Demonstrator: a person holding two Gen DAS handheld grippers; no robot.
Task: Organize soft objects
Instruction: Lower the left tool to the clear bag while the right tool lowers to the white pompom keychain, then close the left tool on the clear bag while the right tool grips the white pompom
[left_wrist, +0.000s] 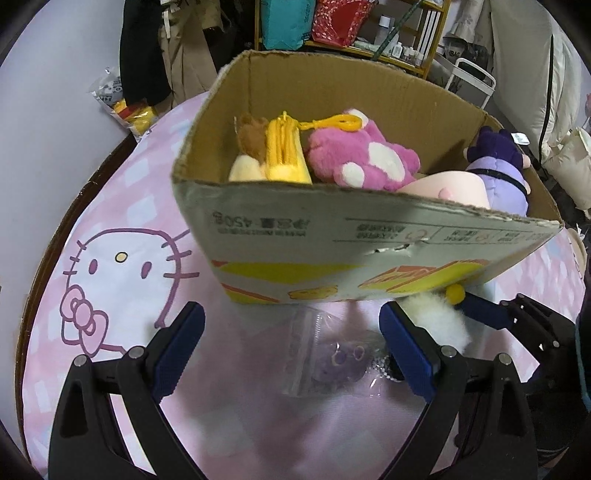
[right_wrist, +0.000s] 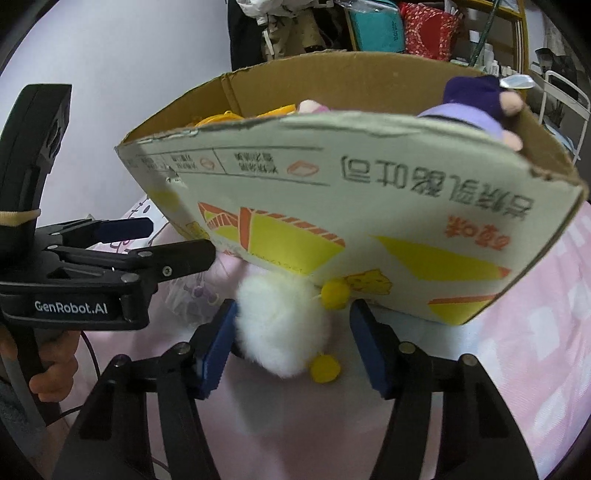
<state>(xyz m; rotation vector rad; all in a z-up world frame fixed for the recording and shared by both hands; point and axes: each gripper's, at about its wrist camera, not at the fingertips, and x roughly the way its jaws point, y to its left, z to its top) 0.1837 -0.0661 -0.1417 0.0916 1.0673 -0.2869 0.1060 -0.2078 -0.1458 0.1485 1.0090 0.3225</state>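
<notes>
A cardboard box stands on the pink bed and holds a yellow-brown plush, a pink plush and a purple-dressed doll. The box also shows in the right wrist view. A white fluffy toy with yellow feet lies against the box's front. My right gripper is open around it, the left pad touching its fur. My left gripper is open over a clear zip bag with a purple item. The white toy sits just right of my left gripper's right finger.
The bed has a pink Hello Kitty sheet. A wall and a snack packet are at the far left. Shelves with bags and a white rack stand behind the box. My left gripper appears in the right wrist view.
</notes>
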